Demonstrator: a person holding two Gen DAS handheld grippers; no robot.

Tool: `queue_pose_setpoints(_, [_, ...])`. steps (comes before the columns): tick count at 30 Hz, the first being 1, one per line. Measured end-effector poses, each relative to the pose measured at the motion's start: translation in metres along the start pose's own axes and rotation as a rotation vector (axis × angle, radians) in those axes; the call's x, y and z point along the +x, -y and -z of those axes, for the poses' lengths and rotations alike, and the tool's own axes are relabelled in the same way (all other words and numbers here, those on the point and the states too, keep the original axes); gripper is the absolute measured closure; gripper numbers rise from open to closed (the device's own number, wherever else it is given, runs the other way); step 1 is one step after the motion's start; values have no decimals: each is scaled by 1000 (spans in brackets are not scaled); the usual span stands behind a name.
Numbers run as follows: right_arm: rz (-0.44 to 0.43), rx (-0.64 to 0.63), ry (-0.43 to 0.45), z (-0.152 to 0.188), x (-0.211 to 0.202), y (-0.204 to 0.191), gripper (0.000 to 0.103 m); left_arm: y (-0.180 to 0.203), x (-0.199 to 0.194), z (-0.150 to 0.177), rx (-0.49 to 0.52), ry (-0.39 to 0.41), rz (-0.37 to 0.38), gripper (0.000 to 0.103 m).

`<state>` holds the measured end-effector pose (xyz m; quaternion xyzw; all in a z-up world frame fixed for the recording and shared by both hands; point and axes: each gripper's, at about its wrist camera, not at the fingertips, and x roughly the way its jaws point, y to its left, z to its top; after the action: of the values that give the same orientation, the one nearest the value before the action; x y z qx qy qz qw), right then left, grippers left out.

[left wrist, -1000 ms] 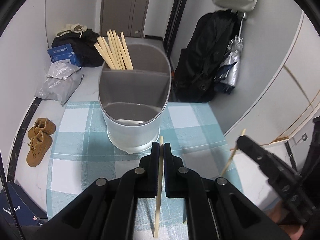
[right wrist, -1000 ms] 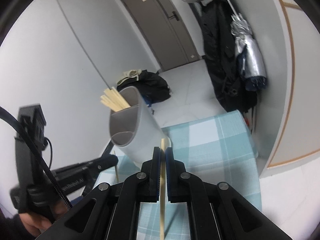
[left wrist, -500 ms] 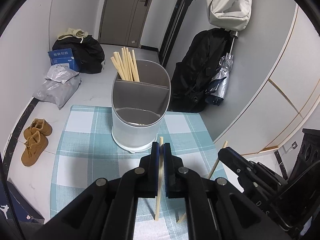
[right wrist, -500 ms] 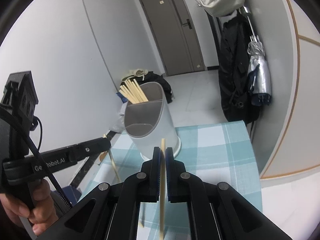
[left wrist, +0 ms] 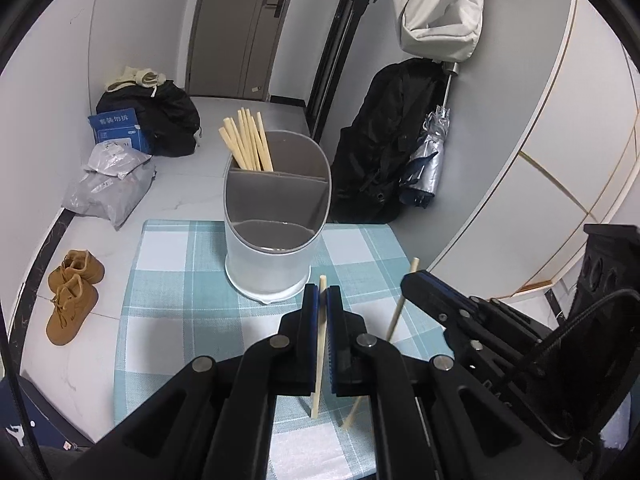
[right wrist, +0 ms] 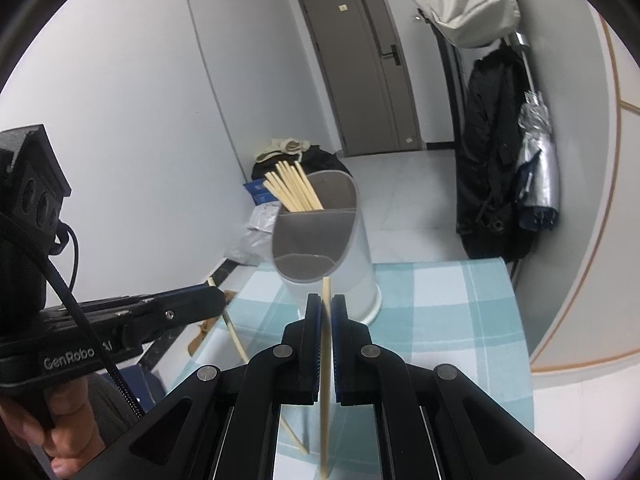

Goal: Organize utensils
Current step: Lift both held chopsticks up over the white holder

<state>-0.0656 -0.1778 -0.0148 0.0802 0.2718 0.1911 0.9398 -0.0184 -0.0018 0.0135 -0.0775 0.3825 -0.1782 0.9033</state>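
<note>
The left hand-held gripper [left wrist: 322, 300] sits at lower centre of the left wrist view, clenched on a chopstick [left wrist: 319, 344] that stands nearly upright between its fingers, its top poking just above the fingertips and its lower end hanging over the checked cloth [left wrist: 172, 280] on the bench. In the right wrist view this same gripper [right wrist: 216, 300] enters from the left edge, held in a hand [right wrist: 60, 432] at lower left, with its chopstick [right wrist: 236, 340] slanting down toward bottom centre.

The right hand-held gripper [right wrist: 326, 308] is at lower centre of its own view, likewise clenched on a second chopstick [right wrist: 325, 376] that runs almost vertically, its tip rising a little above the fingers. In the left wrist view this gripper [left wrist: 412, 284] comes in from the right side, and its chopstick [left wrist: 398, 312] leans from upper right down to lower left.

The holder [left wrist: 276, 216], a pale oval tub with grey inner walls, stands on the cloth just beyond both grippers, in the middle of each frame. Its rear compartment holds a bundle of chopsticks [left wrist: 246, 144] leaning to the upper left; its larger front compartment shows only its grey walls.

Off the bench, a pair of tan shoes [left wrist: 72, 292] lies on the floor at the left of the left wrist view.
</note>
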Motion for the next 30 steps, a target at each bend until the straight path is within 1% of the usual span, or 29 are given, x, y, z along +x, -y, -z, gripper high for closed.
queue_pose_setpoints(4, [-11,2,1,-2,8,-1,99,-5,-2,-7,-31,-7,20,102])
queue_pose_setpoints(9, [-27,25,8,-12,11,4,99,1,-7,-26,-15,2,39,102])
queue_pose_setpoints(13, [-28,26,29,-31,8,9,99,7,-9,-45,-1,8,61,102])
queue_pose_setpoints(16, [-27,20,49,-51,3,13,99,12,-11,-63,3,19,82,102])
queue_pose_setpoints(20, [-29,9,85,-86,-3,17,99,16,-10,-92,-16,32,120,102])
queue_pose_setpoints(24, [-29,-11,110,-118,-4,19,99,16,-6,-123,-16,61,133,102])
queue_pose_setpoints(30, [-51,-22,144,-164,7,25,99,4,1,-162,-56,104,149,102])
